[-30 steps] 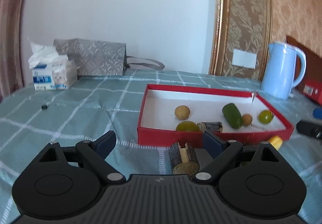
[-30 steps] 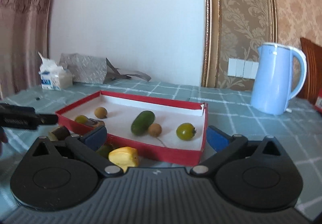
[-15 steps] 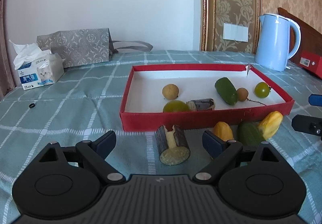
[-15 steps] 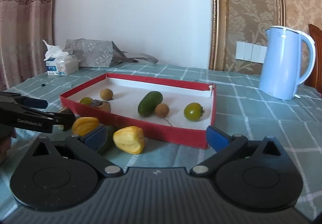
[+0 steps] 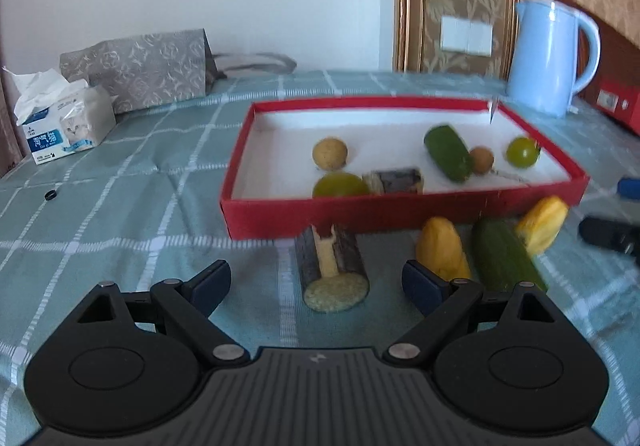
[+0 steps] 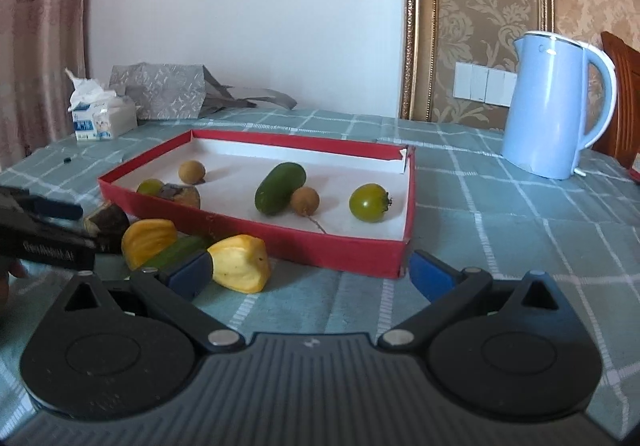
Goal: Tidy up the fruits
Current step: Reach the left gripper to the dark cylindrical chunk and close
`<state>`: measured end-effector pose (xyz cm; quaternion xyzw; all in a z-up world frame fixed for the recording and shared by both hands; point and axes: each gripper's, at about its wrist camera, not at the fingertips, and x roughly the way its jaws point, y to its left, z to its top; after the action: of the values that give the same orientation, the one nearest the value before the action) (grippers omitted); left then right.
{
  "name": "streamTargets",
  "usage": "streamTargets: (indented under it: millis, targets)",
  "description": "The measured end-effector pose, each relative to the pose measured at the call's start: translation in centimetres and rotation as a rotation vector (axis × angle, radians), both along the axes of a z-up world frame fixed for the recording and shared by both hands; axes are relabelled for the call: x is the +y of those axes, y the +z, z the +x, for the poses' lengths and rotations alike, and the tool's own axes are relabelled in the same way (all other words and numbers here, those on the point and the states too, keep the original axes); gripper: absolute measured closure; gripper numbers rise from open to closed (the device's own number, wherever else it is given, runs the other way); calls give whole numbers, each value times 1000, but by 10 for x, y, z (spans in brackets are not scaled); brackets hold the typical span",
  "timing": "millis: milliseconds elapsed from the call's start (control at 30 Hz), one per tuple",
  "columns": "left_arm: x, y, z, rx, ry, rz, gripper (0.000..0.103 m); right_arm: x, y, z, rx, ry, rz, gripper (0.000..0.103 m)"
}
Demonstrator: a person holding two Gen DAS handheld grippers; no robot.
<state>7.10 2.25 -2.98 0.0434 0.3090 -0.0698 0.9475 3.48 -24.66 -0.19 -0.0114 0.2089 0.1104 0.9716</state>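
The left hand-held gripper [image 5: 316,280] hovers low over the desk [image 5: 100,213] with its fingers spread wide apart and nothing between them but a dark-skinned cut piece of fruit [image 5: 334,272], which lies on the cloth at lower centre of the frame, its cut end facing the camera, touching neither finger. Just right of it, near the right fingertip, lie a yellow fruit piece [image 5: 442,252], a green cucumber-like fruit [image 5: 506,256] and a second yellow piece [image 5: 542,224], all close against the front wall of the red box [image 5: 400,211]. The right hand-held gripper [image 6: 310,274] is likewise spread apart and empty, level above the desk; the nearest yellow piece [image 6: 240,264] sits just beside its left fingertip, in front of the box's near wall [image 6: 280,242]. Inside the box rest a green tomato [image 6: 369,202], another green fruit [image 6: 280,187] and small brown round fruits [image 6: 305,199].
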Motion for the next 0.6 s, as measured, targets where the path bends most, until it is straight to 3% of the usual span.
streamTargets:
  millis: [300,367,400,433,600]
  targets:
    - [3,2,-6,-39,27,0,11,4,3,-5,-44,22,-7,0]
    - [0,2,-6,-37,33,18,35,0,5,-5,-47,27,27,0]
    - [-1,2,-4,-29,28,17,57,-2,6,-4,-41,29,39,0]
    - [-1,1,-4,-23,18,7,64,-3,6,-3,-35,23,43,0]
    - [-5,1,-5,-27,6,9,71,0,3,-2,-22,22,19,0]
